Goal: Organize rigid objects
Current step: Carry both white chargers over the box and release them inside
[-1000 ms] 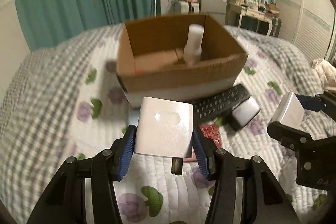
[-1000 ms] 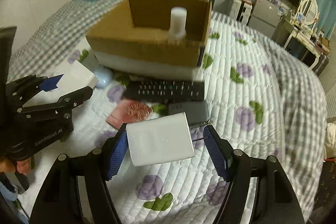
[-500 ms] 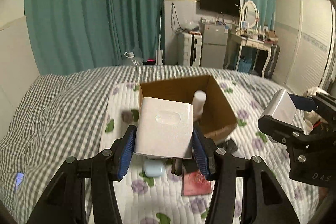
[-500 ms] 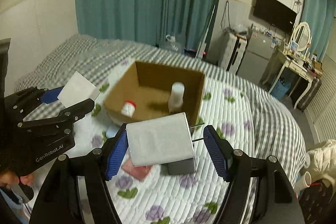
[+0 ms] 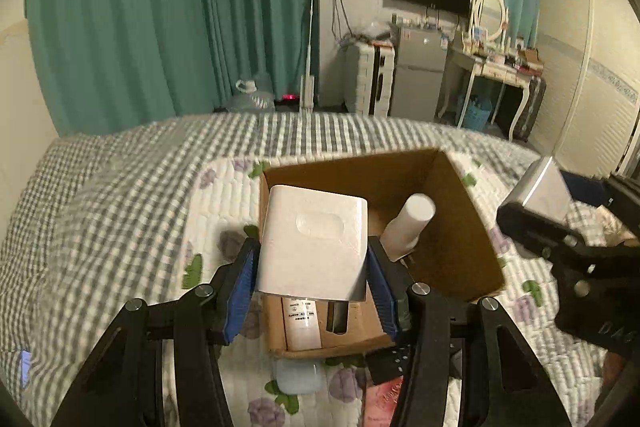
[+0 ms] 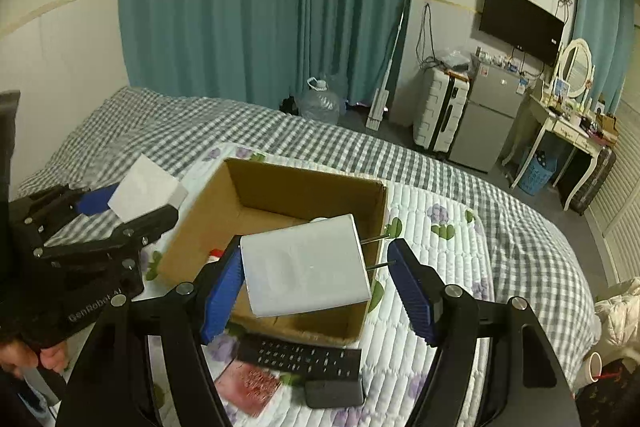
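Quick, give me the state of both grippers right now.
Left gripper: closed on a white plastic plug adapter.
Right gripper: holding a second white plug adapter, its prongs pressed against one finger.

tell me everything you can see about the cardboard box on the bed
The cardboard box is open-topped, plain brown corrugated card, sitting upright on the quilted floral bedspread. Inside, a white bottle stands upright, another white bottle lies flat on its floor, and something red-capped shows near one wall. A black remote lies against its near side. Both claws hold white chargers above it, not touching it.
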Demonstrator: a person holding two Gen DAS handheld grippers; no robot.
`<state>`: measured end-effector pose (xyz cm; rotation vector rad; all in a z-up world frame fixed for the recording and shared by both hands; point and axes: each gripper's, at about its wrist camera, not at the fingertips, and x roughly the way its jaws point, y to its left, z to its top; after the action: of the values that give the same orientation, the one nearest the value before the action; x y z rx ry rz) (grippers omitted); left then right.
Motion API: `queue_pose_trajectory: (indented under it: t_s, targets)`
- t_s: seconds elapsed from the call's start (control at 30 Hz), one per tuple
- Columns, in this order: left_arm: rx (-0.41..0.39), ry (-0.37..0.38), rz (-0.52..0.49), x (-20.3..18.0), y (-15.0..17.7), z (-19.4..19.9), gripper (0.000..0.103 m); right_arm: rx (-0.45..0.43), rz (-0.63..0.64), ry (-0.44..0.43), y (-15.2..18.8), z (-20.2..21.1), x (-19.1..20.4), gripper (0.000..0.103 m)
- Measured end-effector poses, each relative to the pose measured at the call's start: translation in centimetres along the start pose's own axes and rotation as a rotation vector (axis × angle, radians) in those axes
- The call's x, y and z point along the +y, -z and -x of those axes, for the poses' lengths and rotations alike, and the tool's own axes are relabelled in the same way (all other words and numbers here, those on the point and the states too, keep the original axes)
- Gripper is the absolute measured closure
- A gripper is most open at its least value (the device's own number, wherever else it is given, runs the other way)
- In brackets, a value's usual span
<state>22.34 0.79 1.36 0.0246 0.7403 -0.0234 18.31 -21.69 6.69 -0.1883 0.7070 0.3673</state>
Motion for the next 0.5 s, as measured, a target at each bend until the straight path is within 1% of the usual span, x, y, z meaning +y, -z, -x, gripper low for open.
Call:
queue_pose_trajectory:
  t_s: [0.1, 0.2, 0.43, 0.5]
  targets:
    - [0.044, -0.008, 0.003, -0.4, 0.8, -3.2, 0.050, 0.021, -0.008, 0.010, 0.2, -2.5, -0.7, 0.033]
    - [0.068, 0.002, 0.002, -0.8, 1.5, -5.4, 0.050, 0.038, -0.024, 0.000, 0.6, -4.6, -1.3, 0.033]
    - [0.118, 0.013, -0.005, -1.2, 2.8, -9.1, 0.050, 0.082, -0.018, -0.010, 1.9, -8.6, -1.6, 0.033]
    - [0.109, -0.002, -0.043, -1.8, 3.1, -9.5, 0.049, 0.088, -0.018, -0.011, 2.1, -9.3, -1.7, 0.033]
